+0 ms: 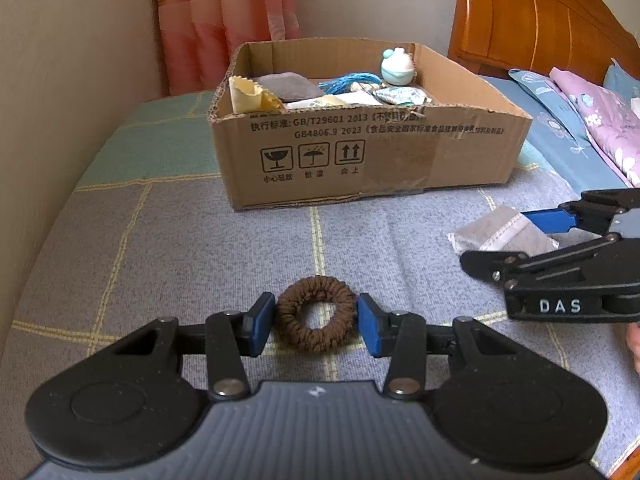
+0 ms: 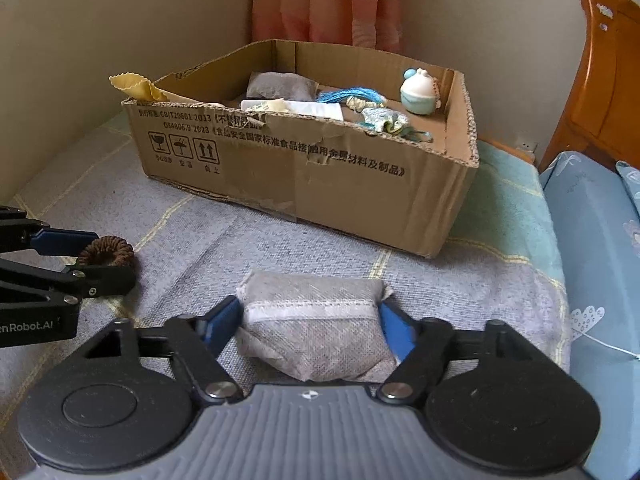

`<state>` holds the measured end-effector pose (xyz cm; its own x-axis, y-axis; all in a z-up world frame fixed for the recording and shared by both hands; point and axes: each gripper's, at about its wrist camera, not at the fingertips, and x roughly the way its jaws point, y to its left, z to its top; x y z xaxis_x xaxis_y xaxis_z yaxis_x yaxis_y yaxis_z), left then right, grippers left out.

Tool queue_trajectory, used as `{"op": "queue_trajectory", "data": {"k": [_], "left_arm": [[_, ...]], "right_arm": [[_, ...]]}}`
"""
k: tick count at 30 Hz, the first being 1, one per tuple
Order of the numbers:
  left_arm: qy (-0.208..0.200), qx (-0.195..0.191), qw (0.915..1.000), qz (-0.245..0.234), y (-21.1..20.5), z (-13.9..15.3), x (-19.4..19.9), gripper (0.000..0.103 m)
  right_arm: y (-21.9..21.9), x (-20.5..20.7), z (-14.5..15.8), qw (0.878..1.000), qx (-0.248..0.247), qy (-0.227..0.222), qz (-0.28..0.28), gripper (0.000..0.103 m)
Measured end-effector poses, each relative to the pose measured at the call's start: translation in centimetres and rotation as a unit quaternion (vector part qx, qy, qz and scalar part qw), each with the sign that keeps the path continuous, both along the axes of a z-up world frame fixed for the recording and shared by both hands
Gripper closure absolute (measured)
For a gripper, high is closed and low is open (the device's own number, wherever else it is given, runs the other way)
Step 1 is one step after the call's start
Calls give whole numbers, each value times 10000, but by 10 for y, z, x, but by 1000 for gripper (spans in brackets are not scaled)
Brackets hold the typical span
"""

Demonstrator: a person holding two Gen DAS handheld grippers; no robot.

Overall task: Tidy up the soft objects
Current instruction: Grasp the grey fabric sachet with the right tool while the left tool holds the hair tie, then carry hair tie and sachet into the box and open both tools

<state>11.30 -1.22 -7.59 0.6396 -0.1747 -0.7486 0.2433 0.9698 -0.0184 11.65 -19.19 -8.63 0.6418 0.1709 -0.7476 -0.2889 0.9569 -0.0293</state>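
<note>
A brown hair scrunchie (image 1: pixel 316 289) lies on the checked bedspread in the left wrist view. My left gripper (image 1: pixel 316 324) is shut on it, one blue pad against each side of the ring. A grey fabric sachet (image 2: pixel 312 292) with a white seam lies in front of the right wrist camera. My right gripper (image 2: pixel 310 324) is shut on it, pads against its two ends. Each camera also catches the other tool: the right gripper (image 1: pixel 500 240) around the sachet (image 1: pixel 496 224), and the left gripper (image 2: pixel 110 258) at the scrunchie (image 2: pixel 105 249). Beyond both stands an open cardboard box (image 1: pixel 360 152).
The box (image 2: pixel 320 184) holds a grey pouch, a yellow cloth (image 1: pixel 250 92), blue cord, white packets and a pale round toy (image 2: pixel 418 92). Walls and a pink curtain (image 1: pixel 224 20) stand behind. A wooden headboard (image 1: pixel 540 20) and floral pillows (image 1: pixel 592 120) lie to the right.
</note>
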Motion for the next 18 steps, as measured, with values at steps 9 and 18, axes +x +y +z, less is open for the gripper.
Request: {"op": "queue_trajectory", "data": {"k": [9,18], "left_arm": [[54,-8,9993,-358,5,14,-3,64],[-295,-91,9979,-563,7,55,-3,64]], "right_arm": [[-7,-14,14,9999,-27,-139,-19,46],[-11,-22,70,9961,74,-860,162,46]]}}
